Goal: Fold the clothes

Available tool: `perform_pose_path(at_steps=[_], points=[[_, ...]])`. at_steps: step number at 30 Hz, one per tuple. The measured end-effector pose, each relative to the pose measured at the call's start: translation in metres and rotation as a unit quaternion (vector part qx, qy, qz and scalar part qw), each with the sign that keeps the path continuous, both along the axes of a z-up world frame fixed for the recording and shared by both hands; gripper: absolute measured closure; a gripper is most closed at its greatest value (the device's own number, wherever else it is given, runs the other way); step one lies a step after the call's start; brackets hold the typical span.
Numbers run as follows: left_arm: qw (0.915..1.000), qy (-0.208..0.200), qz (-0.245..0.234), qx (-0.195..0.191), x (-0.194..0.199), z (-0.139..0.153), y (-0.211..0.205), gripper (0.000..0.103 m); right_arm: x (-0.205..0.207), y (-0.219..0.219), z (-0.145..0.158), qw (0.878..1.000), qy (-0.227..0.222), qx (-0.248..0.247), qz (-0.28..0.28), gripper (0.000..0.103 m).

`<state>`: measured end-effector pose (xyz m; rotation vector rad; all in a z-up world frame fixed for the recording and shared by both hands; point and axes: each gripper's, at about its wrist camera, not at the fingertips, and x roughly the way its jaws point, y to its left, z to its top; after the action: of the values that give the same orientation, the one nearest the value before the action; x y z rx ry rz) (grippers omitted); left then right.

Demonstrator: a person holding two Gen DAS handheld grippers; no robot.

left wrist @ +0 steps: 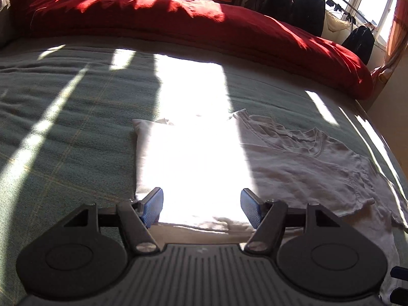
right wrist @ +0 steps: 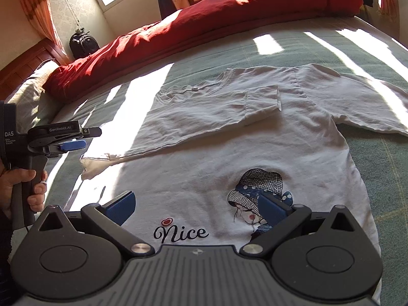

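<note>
T-shirt [right wrist: 255, 137] flat on bed [right wrist: 382, 173] | under both claws | left claw [left wrist: 202, 207] wide | right claw [right wrist: 196, 210] wide

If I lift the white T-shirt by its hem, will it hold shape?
Probably not: the white T-shirt looks thin and wrinkled, so it should droop. Its folded-over sleeve lies loose and may fall open. It likely drags lightly over the green bedspread.

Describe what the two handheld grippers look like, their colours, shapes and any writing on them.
Both are black plastic. The right gripper has a ribbed grey-black body, two round discs, silver pivot bolts and blue ribbed pads. The left gripper looks the same; from the side it shows a pistol handle, white lettering "GenRobot.AI" and "DAS", and a thin black cable below. The hand wears a ring.
</note>
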<state>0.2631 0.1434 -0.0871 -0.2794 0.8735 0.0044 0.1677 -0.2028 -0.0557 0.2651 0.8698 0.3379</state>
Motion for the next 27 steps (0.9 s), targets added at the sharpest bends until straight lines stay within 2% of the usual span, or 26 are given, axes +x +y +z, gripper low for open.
perform_pose_path(at_steps=[1,4,10,13,16,17,22,25,27], points=[[0.9999,0.009,0.004,-0.007,-0.004,-0.006,0.004,0.036,0.0,0.0,0.0,1.0,-0.001,-0.002,0.002,0.0],[0.9998,0.004,-0.006,-0.02,-0.015,-0.008,0.009,0.035,0.0,-0.003,-0.004,1.0,0.001,-0.004,-0.001,0.0],[0.9998,-0.017,-0.014,-0.002,0.011,0.017,0.004,0.035,0.004,-0.009,-0.012,1.0,0.009,0.013,-0.008,0.0],[0.9999,-0.004,-0.004,0.011,0.031,0.006,0.001,0.034,0.004,-0.01,-0.015,1.0,0.01,0.02,-0.007,0.0],[0.9992,0.026,0.017,0.026,0.042,-0.016,0.008,0.035,0.005,-0.012,-0.019,1.0,0.017,0.023,-0.008,0.0],[0.999,0.023,0.021,0.033,0.042,-0.018,0.011,0.034,0.006,-0.014,-0.021,0.999,0.019,0.024,-0.008,0.0],[0.9984,0.0,0.057,0.009,0.055,-0.003,0.024,0.035,0.01,-0.019,-0.033,0.999,0.026,0.017,-0.013,0.0],[0.9985,-0.015,0.052,-0.009,0.067,0.0,0.025,0.035,0.011,-0.019,-0.035,1.0,0.024,0.016,-0.01,0.0],[0.9986,-0.01,0.052,-0.005,0.078,-0.006,0.026,0.035,0.013,-0.018,-0.035,1.0,0.022,0.015,-0.006,0.0]])
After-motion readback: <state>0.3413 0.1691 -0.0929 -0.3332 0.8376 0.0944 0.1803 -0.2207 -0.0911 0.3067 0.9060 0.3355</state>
